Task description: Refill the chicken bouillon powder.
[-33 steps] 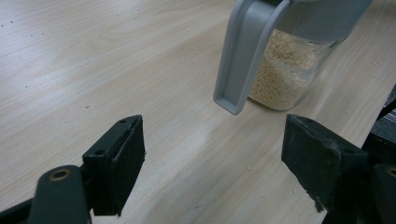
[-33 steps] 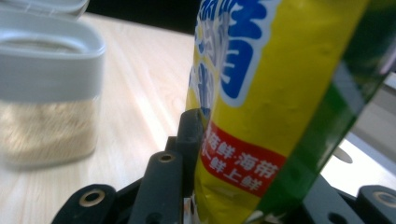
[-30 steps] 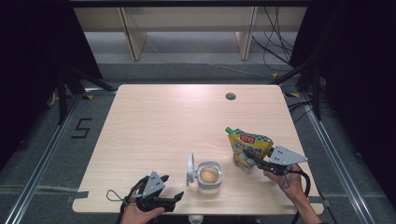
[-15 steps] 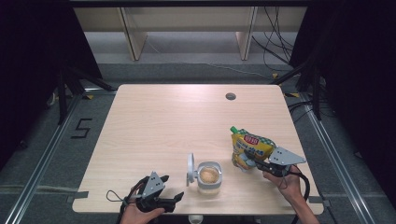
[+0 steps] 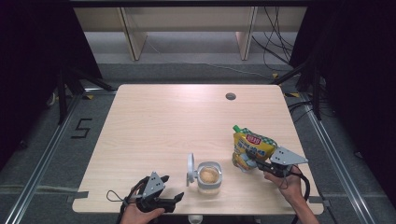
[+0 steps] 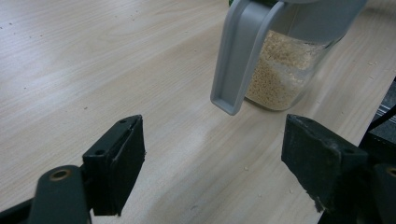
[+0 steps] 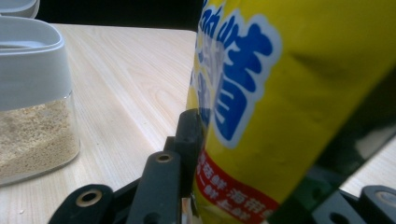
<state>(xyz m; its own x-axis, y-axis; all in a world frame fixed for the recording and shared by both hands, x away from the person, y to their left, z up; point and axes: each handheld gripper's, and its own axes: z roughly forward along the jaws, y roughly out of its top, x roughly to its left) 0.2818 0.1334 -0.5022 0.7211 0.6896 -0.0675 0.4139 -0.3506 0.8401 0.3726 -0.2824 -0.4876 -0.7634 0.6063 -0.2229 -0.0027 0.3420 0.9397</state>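
Wooden and pale, the surface (image 5: 154, 121) sits in a dark room with shelves behind it.

On the right, the right gripper (image 5: 256, 163) pinches a yellow pouch (image 5: 251, 150) near its bottom. In the right gripper view its black jaws press on both sides of the pouch (image 7: 299, 93), and they have just let out a tiny bit while the pouch stays between them. The pouch stands up at a slant, its green cap (image 5: 236, 127) pointing up and away from the person. Its bottom is close to the surface, but I cannot tell if it touches.

Just beside the pouch, toward the middle, stands a little clear jar (image 5: 208, 176). It has tan grains inside. Its grey lid (image 5: 190, 168) is flipped open and stands up on the jar's left side. In the left gripper view the lid (image 6: 238, 56) hangs down in front of the jar (image 6: 285, 65).

On the left, the left gripper (image 5: 173, 199) rests at the near edge of the surface, close to the jar. Its jaws are spread wide and hold nothing. They point at the jar but do not touch it.

I think the step now is bringing the pouch to the open jar, so its stuff can go in. Next, the pouch likely has to be lifted over the jar's mouth and tipped, cap down. The cap looks closed, so it may need opening first. The left gripper could hold the jar steady so it does not slide or fall.
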